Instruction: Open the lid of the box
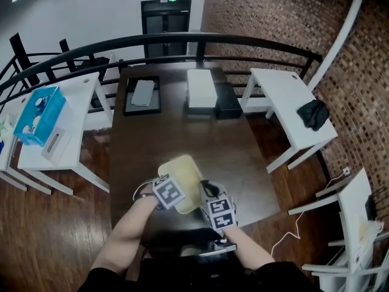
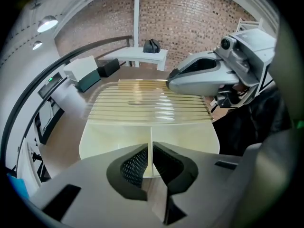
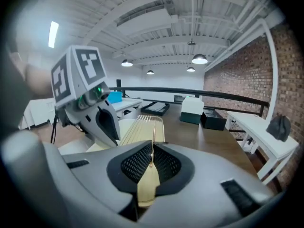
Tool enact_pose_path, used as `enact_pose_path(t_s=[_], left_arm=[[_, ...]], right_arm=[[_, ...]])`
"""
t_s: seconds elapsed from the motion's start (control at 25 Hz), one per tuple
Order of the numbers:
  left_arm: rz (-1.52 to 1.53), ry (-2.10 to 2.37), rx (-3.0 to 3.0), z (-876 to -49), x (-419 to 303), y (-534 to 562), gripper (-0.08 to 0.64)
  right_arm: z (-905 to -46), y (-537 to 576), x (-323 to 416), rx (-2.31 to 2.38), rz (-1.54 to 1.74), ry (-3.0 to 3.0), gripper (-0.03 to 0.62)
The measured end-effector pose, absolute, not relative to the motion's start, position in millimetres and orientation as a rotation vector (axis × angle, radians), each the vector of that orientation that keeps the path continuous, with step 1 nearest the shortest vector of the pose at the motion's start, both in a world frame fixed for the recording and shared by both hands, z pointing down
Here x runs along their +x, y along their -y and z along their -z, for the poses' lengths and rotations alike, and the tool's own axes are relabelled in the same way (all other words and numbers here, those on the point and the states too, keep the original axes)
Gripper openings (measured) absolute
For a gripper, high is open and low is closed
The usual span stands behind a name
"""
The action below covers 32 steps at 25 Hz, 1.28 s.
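Pinching thin edges of the cream box (image 1: 181, 176), left claw (image 2: 151, 163) and right claw (image 3: 151, 163) hold it at the counter's (image 1: 152, 145) near end, its long axis pointing away from the person.

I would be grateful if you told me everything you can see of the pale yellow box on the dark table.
The box is pale cream-yellow, plastic-looking, with rounded corners and a glossy lid ribbed by parallel ridges. It appears to rest flat on the dark wooden table, near the person's edge. The left gripper is shut on a thin fin at one side; the right gripper is shut on a thin edge at the other.
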<state>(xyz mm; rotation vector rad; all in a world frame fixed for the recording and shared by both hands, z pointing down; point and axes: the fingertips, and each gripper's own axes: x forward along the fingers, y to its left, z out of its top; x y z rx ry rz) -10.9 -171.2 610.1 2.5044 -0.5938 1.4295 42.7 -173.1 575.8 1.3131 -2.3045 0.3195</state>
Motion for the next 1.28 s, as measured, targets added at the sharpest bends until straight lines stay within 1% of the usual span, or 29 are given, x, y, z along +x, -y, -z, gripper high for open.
enact_pose_path(t_s=[0.16,0.32,0.44,0.56,0.72,0.84,0.96,1.08,1.28], left_arm=[[-1.481,0.587,2.503,-612,-11,171,0.020],[-1.443,0.576,2.486,-615,-11,169,0.021],[-1.435,0.569,2.482,-616,-12,167,0.021],[-1.417,0.578,2.494,-612,-12,170,0.021],[-1.343,0.571,2.509,-610,-7,169,0.021],[-1.299,0.558,2.507,-611,-7,167,0.023],[-1.289,0.563,2.506,-610,-5,167,0.023],[-1.295,0.565,2.495,-611,-7,166,0.023],[-1.281,0.557,2.493,-611,-7,166,0.023]], right_arm=[[-541,184,55,1.401,-0.314,2.372,0.014],[-538,200,100,1.503,-0.303,2.310,0.014],[-560,211,148,1.580,-0.355,2.212,0.014],[-606,217,198,1.641,-0.425,2.075,0.014],[-670,205,238,1.666,-0.508,1.930,0.015],[-699,192,242,1.680,-0.511,1.890,0.015],[-707,186,237,1.691,-0.490,1.878,0.015],[-726,182,239,1.697,-0.544,1.841,0.012],[-729,181,237,1.696,-0.581,1.839,0.017]])
